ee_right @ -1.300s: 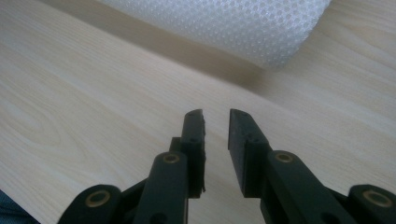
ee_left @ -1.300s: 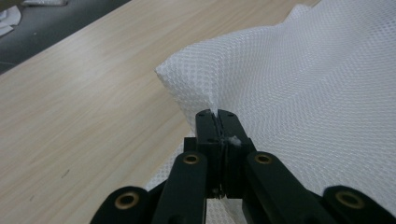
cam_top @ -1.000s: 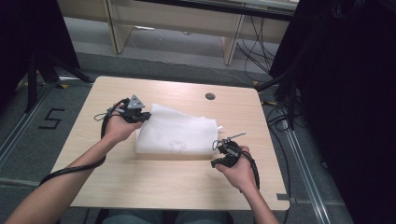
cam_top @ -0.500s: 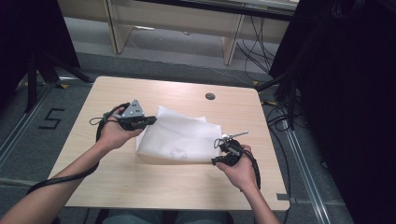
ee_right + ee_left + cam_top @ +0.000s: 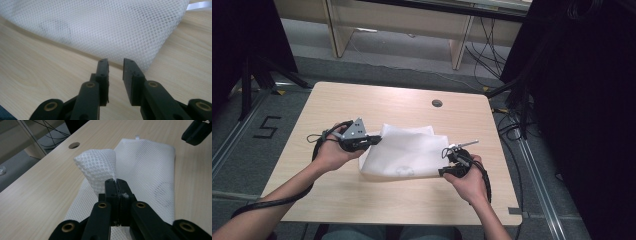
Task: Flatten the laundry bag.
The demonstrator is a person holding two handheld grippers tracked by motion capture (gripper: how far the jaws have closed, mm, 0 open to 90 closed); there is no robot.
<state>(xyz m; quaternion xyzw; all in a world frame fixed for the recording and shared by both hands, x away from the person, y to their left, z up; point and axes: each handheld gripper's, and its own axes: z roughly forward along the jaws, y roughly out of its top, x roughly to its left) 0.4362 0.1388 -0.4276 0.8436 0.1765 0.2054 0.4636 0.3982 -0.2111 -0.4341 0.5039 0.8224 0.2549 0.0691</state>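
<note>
A light wooden table (image 5: 362,210) carries one thing. A white mesh bag (image 5: 407,152) lies flat on it, just beyond the right gripper's fingertips (image 5: 103,67).

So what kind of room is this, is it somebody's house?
Probably not a house: it looks like a lab or workshop set up for recording. A bare wooden table stands on a grey floor with metal rails, loose cables trail behind it, and a number 5 is taped on the floor.
</note>
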